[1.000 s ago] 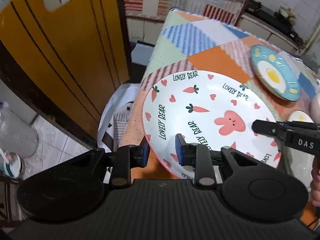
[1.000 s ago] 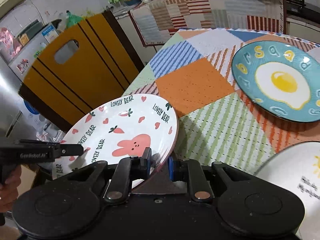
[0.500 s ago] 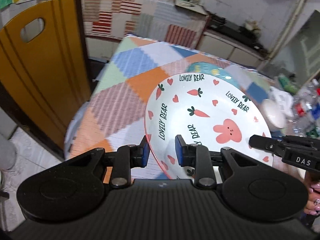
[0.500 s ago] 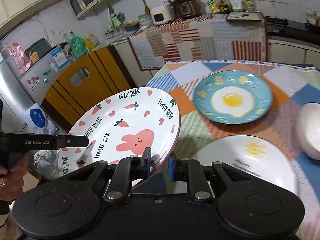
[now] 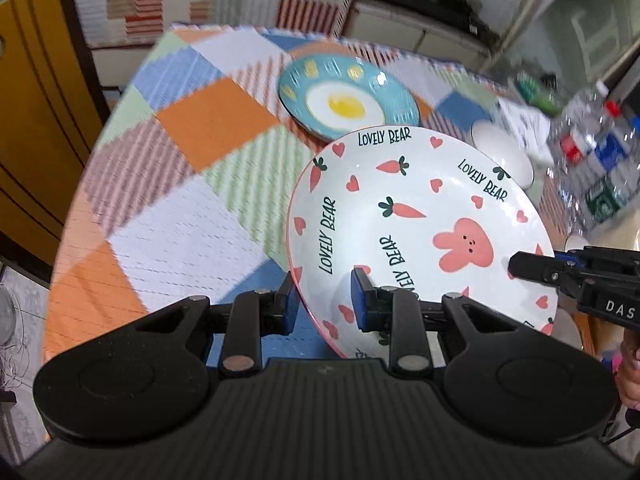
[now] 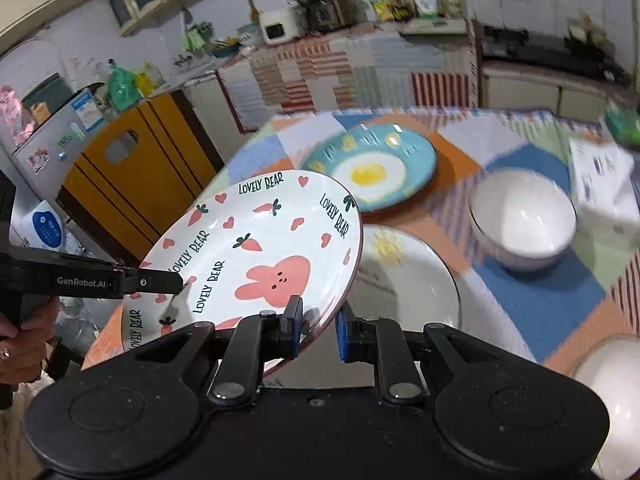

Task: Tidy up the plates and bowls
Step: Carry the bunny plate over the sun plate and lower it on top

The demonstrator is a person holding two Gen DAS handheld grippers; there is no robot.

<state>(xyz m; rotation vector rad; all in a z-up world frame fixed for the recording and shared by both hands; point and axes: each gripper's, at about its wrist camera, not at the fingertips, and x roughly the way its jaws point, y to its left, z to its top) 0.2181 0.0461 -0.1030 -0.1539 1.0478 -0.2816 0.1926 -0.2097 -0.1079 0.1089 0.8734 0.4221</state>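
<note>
A white plate with a pink bunny, carrots and "LOVELY BEAR" lettering is held in the air above the table. My left gripper is shut on its near-left rim. My right gripper is shut on its opposite rim. Each gripper's tip shows in the other's view, on the plate's edge. A blue plate with a fried-egg picture lies on the table beyond. A white plate with a sun picture lies under the held plate's right side. A white bowl stands to the right.
The table wears a patchwork cloth. Plastic water bottles stand at the right edge. A white box and another white dish are at the right. A yellow wooden chair back stands by the table's left side.
Both grippers have carried the bunny plate up and to the right, from over the table's left edge to above the sun plate, closer to the blue plate and the bowl.
</note>
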